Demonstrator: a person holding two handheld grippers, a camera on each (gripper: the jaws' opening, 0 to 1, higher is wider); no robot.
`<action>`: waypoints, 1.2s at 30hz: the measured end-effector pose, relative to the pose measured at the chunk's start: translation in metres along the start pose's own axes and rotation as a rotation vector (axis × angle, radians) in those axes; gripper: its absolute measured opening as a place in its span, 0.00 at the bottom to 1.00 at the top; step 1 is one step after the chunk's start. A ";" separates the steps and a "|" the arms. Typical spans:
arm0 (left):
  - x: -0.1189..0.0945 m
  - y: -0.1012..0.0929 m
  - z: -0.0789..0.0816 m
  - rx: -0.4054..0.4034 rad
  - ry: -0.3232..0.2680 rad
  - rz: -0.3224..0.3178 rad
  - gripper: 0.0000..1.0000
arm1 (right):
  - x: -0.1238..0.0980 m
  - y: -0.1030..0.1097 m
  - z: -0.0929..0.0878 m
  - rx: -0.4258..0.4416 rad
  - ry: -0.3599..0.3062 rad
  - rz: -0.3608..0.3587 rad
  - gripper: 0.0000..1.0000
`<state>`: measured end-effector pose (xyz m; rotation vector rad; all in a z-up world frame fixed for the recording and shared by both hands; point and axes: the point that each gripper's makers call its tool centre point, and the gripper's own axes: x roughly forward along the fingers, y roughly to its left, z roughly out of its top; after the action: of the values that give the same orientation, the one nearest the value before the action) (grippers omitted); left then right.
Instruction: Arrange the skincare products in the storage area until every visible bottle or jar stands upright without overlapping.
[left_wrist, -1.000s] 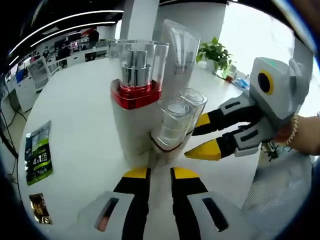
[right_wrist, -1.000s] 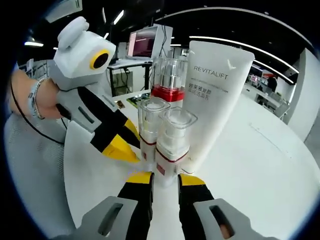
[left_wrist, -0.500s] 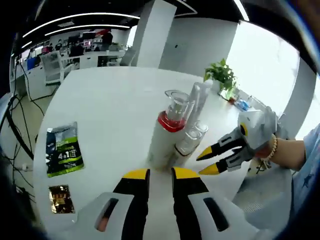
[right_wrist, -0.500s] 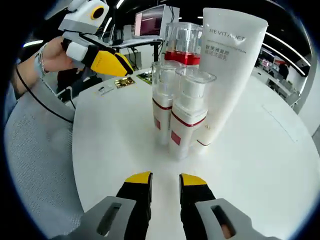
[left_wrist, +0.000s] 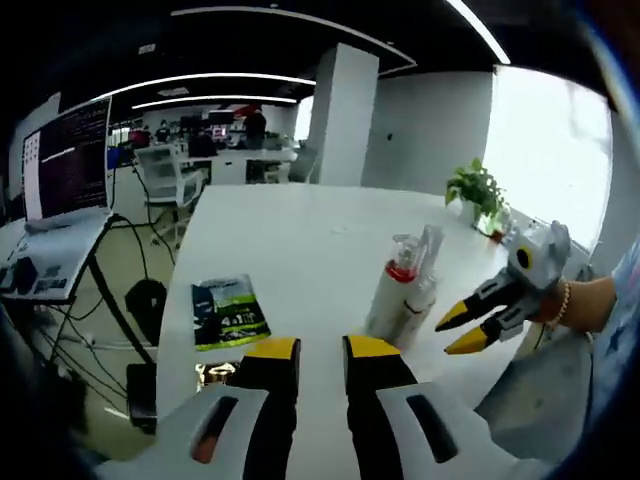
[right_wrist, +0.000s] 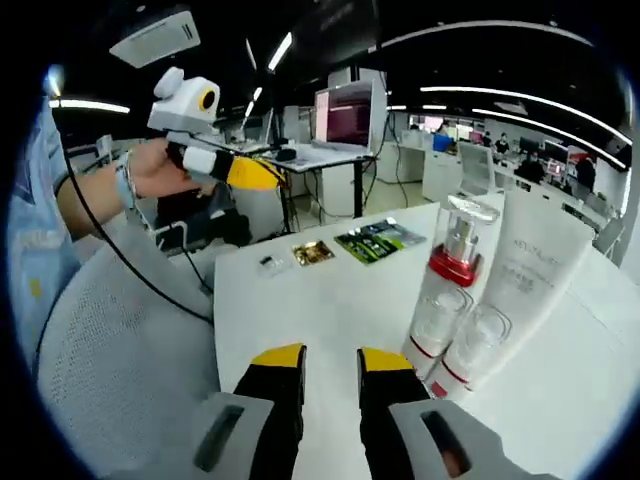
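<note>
1. Both grippers have drawn well back from the cluster since a second ago; the bottles that loomed large between my jaws then now sit small and clear of them in both views.
2. Left gripper (left_wrist: 320, 350): jaws nearly together with a narrow gap, holding nothing. It also appears in the right gripper view (right_wrist: 262, 176), raised off the table, yellow tips close together.
3. Right gripper (right_wrist: 330, 358): jaws nearly together, empty. Seen in the left gripper view (left_wrist: 470, 328), its tips stand a little apart, just beside the cluster.
4. Task items, one tight group on the white table (right_wrist: 320, 300): tall bottle with red collar (right_wrist: 455, 262), two small pump bottles (right_wrist: 432, 328) and (right_wrist: 472, 350), white tube (right_wrist: 530, 270) standing on its cap. All upright; they touch or nearly touch.
5. Other stock: green packet (left_wrist: 228, 312) and a small dark-gold sachet (right_wrist: 313, 252), lying flat well apart from the group.
6. Judgement: arrangement looks finished.
7. Risk: any return pass near the group could clip a small bottle, and packed this closely one topple would likely take its neighbours. The tube on its narrow cap is my likeliest faller.
</note>
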<state>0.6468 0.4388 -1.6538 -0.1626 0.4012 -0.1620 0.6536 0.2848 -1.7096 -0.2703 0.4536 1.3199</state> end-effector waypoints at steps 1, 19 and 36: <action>-0.004 0.010 -0.001 -0.036 -0.018 0.023 0.13 | 0.004 0.006 0.007 -0.015 -0.015 -0.003 0.16; 0.018 0.106 -0.022 -0.085 0.077 0.099 0.19 | 0.120 -0.014 0.062 -0.008 -0.019 -0.196 0.26; 0.113 0.151 -0.064 -0.001 0.371 0.064 0.21 | 0.208 -0.079 0.029 0.067 0.244 -0.279 0.28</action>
<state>0.7425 0.5562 -1.7824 -0.1201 0.7751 -0.1285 0.7720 0.4592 -1.7859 -0.4257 0.6404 1.0013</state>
